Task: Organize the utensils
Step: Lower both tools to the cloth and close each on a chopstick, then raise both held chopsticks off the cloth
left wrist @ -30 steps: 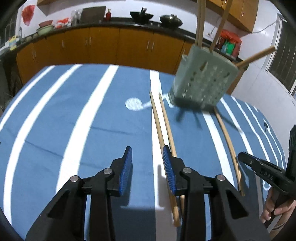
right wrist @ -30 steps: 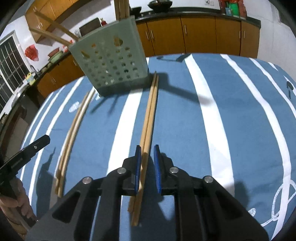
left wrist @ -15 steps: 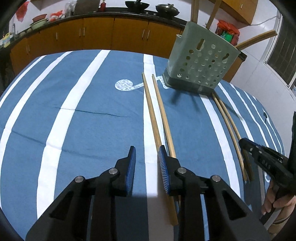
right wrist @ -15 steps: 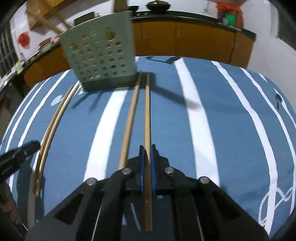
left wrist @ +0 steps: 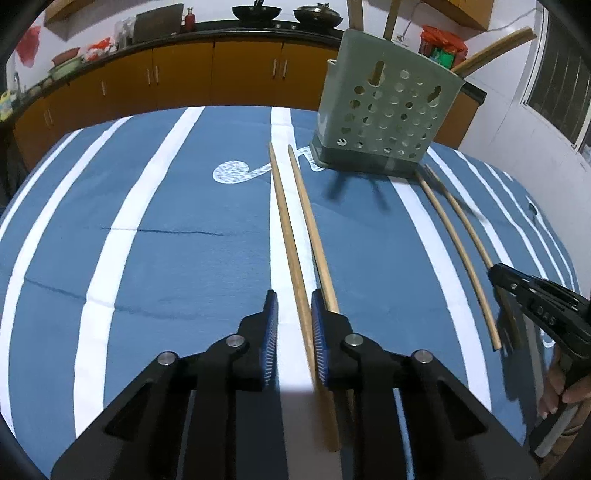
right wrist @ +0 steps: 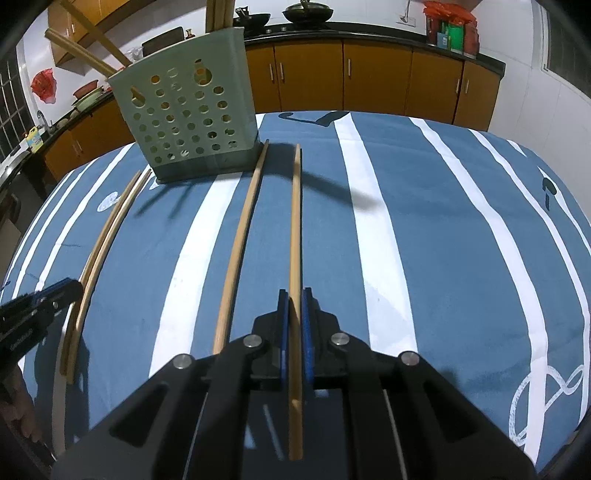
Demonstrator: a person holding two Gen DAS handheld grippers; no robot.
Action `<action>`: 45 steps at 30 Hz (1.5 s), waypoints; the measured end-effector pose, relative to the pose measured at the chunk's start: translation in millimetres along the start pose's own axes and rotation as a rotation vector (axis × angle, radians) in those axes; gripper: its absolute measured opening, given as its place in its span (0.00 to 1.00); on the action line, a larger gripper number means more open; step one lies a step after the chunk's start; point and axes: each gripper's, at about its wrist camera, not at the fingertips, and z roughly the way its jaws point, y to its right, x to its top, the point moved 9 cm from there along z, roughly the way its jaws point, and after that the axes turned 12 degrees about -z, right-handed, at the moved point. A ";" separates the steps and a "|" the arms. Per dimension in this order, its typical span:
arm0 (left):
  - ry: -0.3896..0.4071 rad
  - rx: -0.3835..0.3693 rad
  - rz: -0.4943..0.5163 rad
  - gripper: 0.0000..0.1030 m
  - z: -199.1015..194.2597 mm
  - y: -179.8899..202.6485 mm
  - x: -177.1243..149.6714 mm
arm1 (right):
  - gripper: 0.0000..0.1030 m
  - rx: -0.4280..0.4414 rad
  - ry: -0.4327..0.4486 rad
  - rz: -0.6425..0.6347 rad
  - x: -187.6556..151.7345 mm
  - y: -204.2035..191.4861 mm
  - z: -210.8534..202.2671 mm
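While the right gripper [right wrist: 294, 293] squeezes its pads onto the clamped chopstick [right wrist: 295, 221], the left gripper [left wrist: 293, 295] has just been closing, and the loose chopstick [left wrist: 291, 240] lies between its jaws, brushing the right pad with a gap showing on the left. So that one is not gripped yet! Both sticks point away toward the green holder [left wrist: 384, 118] at the far side of the striped tablecloth [left wrist: 166, 240].

Risks now: on the left, the neighbour stick [left wrist: 314, 236] lies just beside the right finger and runs under it, so the closing jaw could nudge it or roll it aside. The loose chopstick is round and may squirt out if pinched off-centre. On the right, the grip sits near the stick's near end, so the long free end could swing or sag and knock the spare stick [right wrist: 240, 240] lying to its left.

Around: stored chopsticks [right wrist: 92, 62] lean out of the holder, which could block a clean drop. Wooden cabinets [left wrist: 240, 81] and pans [left wrist: 255, 13] stand well beyond.
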 end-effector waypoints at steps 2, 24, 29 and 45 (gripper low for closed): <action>0.002 0.012 -0.001 0.08 1.4 -3.0 2.6 | 0.09 -0.005 0.003 -0.016 -0.8 -1.8 -0.4; 0.047 0.092 -0.044 0.08 11.8 -43.8 36.8 | 0.09 -0.101 0.025 0.021 21.6 23.8 16.7; 0.048 0.100 -0.038 0.08 11.8 -44.2 36.8 | 0.10 -0.101 0.025 0.021 21.7 24.1 17.0; 0.048 0.108 -0.030 0.09 12.0 -43.7 36.8 | 0.10 -0.100 0.026 0.022 21.3 24.8 17.7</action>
